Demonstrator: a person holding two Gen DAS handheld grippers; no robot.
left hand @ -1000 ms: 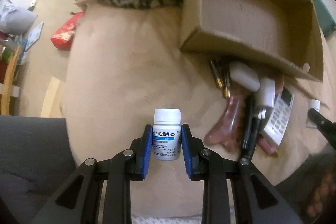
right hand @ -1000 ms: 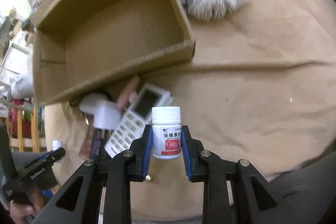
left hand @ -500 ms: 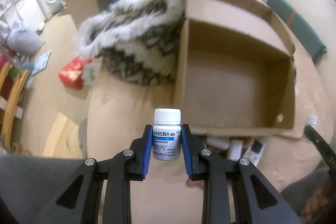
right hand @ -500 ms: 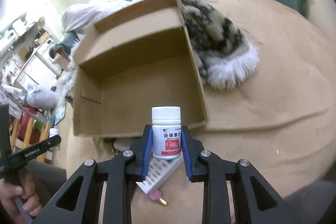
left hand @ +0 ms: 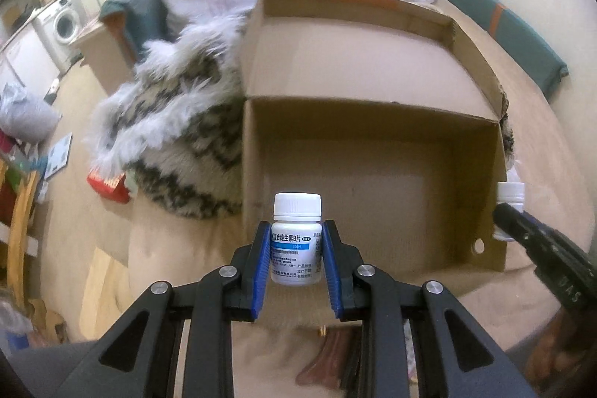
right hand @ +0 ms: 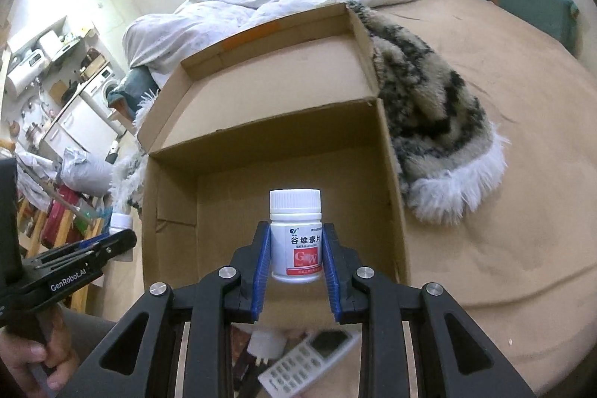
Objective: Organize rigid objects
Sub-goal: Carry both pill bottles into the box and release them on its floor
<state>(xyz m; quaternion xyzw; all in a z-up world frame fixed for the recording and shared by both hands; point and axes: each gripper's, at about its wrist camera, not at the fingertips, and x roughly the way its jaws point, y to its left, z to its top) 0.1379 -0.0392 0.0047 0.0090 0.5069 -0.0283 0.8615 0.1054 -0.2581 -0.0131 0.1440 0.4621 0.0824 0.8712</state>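
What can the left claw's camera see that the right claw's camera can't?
Only the left wrist view shows the bottle with the blue label gripped in the left claw, and a red packet on the floor. Only the right wrist view shows the bottle with the red label in the right claw, a white remote, and a hand. Both show the empty cardboard box and the furry blanket.

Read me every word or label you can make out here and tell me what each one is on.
"复合维生素B片": blue-label bottle in the left claw.
"谷维素片" and "GW": red-label bottle in the right claw.
"GenRobot.AI": side of the left claw, seen from the right wrist.
Smaller print on both bottles: too small to read.
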